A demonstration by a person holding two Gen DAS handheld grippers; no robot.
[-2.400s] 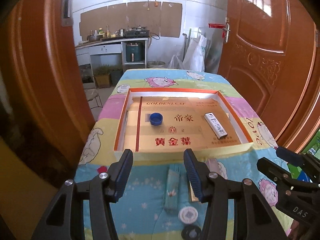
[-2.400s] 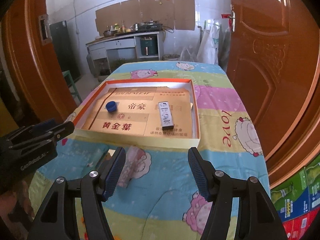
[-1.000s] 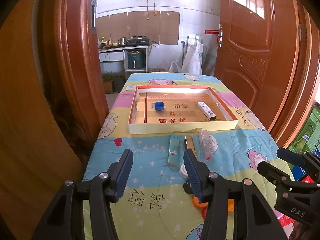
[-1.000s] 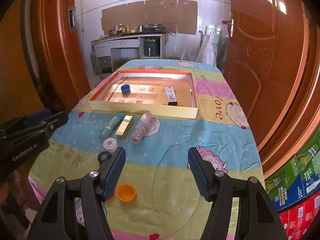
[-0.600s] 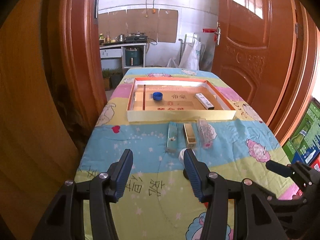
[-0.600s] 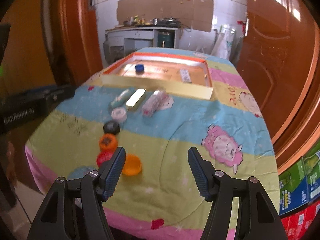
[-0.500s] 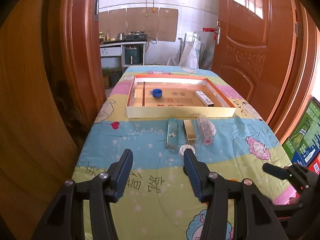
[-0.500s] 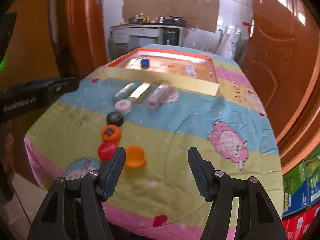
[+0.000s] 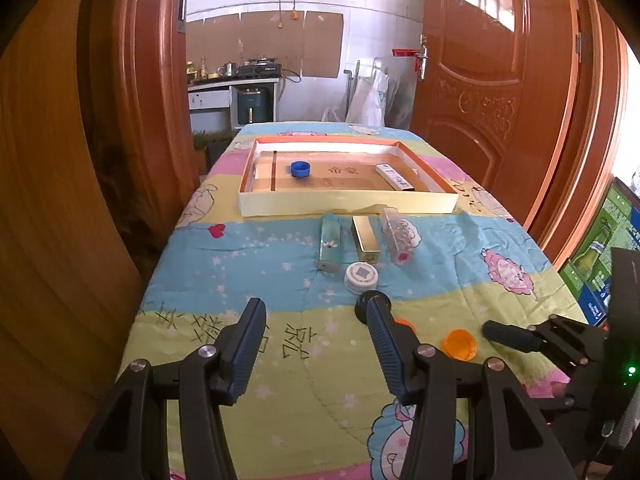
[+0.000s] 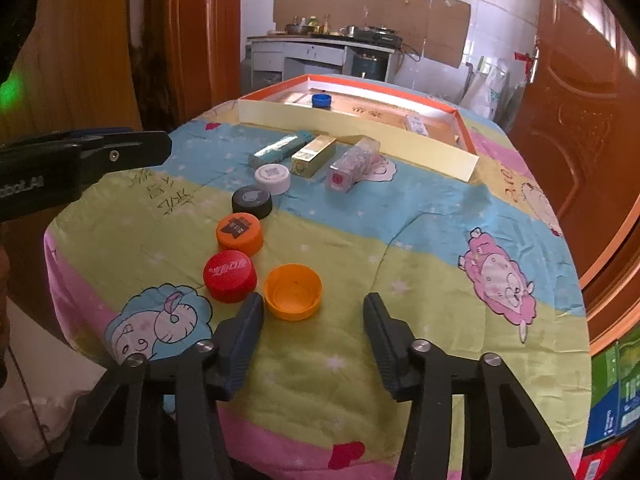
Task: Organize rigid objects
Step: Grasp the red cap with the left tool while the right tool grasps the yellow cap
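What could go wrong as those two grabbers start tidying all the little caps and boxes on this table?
The upturned orange cap and red cap lie close together just ahead of the open right gripper; closing on one might knock the other. Both sit near the table's front edge, so a nudge could send them off. The quilted cloth looks soft and wrinkled, so a finger could snag it and shift the lined-up gold box.

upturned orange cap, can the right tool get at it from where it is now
Probably yes. The upturned orange cap lies just ahead of the open right tool, slightly toward its left finger, with bare cloth between. The red cap sits close beside it, which may crowd that finger.
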